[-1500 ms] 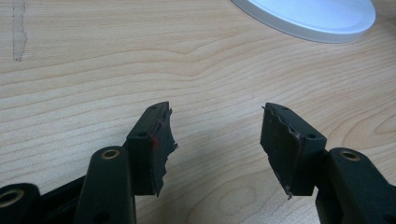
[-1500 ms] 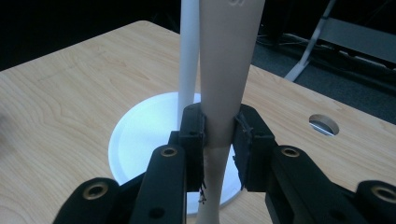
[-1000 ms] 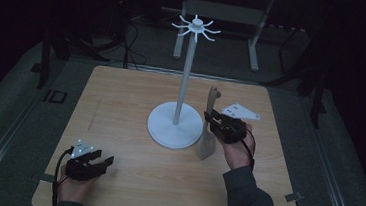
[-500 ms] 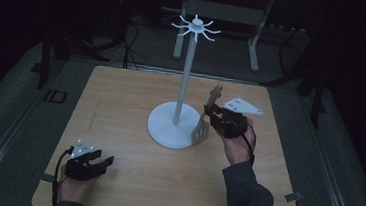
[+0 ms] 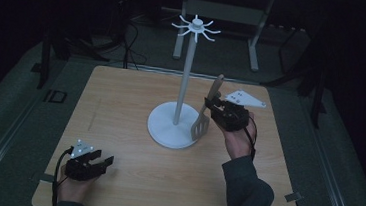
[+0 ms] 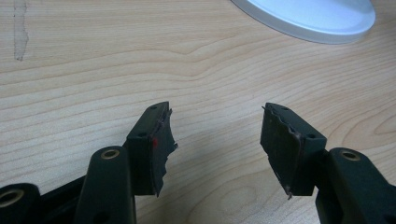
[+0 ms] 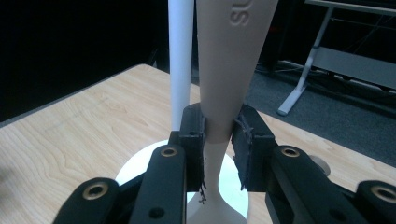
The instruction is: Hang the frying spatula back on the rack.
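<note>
Right gripper (image 5: 210, 107): jaws clamped on the narrow neck of a beige slotted spatula (image 5: 204, 119), seen close in the right gripper view (image 7: 219, 121), handle rising between the pads. Spatula held roughly upright, slightly tilted, slotted blade down, over the near-right edge of the stand's white round base (image 5: 166, 129); whether the blade touches the base cannot be told. White pole (image 5: 185, 78) stands just left of the spatula, topped by a ring of hooks (image 5: 195, 27).

Left gripper (image 5: 100, 162): jaws spread wide, nothing between them (image 6: 215, 140), low over the wooden table (image 5: 121, 97) at its near-left corner, well apart from the stand.
</note>
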A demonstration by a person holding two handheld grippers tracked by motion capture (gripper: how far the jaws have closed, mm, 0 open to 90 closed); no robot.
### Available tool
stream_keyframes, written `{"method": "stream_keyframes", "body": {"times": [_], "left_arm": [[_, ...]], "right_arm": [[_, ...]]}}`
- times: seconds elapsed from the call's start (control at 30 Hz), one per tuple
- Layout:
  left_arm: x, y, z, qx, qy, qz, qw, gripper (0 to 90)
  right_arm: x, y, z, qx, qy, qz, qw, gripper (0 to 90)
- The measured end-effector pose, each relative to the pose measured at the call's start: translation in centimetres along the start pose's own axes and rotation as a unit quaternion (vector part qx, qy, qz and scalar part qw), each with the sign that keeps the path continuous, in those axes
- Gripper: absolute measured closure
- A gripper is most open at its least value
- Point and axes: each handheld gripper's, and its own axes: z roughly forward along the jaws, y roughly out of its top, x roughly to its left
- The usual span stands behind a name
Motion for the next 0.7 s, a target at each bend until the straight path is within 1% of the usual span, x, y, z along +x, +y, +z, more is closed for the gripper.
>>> {"method": "stream_keyframes", "body": {"times": [0.2,0.4,0.57,0.7], "left_arm": [[0.0,0.0,0.0,0.000,0.000,0.000,1.0000,43.1],[0.0,0.0,0.0,0.000,-0.001,-0.001,1.0000,43.1],[0.0,0.0,0.0,0.000,-0.001,-0.001,1.0000,43.1],[0.0,0.0,0.1,0.001,-0.001,-0.001,1.0000,43.2]], "right_arm": [[0.0,1.0,0.0,-0.008,0.003,0.001,1.0000,74.4],[0.0,2.0,0.1,-0.018,0.006,0.009,0.9998,74.4],[0.0,2.8,0.2,-0.022,0.006,0.004,0.9997,74.4],[-0.1,3.4,0.2,-0.026,0.008,0.007,0.9996,74.4]]}}
